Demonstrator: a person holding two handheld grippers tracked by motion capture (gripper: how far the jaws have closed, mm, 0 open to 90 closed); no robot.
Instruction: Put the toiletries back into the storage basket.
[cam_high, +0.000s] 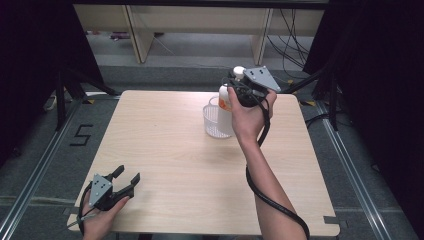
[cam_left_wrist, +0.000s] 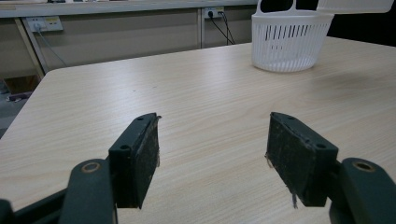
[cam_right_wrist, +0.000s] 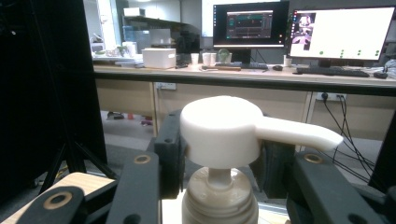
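Pale wooden table (cam_high: 165, 150). At one o'clock, right gripper (cam_high: 239, 92) clamps a pump bottle (cam_high: 225, 112) hanging over the white basket (cam_high: 212, 122); lowering inside likely follows. Left gripper (cam_high: 126, 181) gapes empty at seven.

Bottle mostly hidden from you

Your right gripper (cam_right_wrist: 219, 154) is cropping the pump bottle (cam_right_wrist: 219, 196) below its collar; its body is lying out of frame.

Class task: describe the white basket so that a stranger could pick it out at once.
Look at the far half of the wooden table. The white basket stands there, beside the pump bottle held in the right gripper. Its slotted, see-through wall sets it apart.
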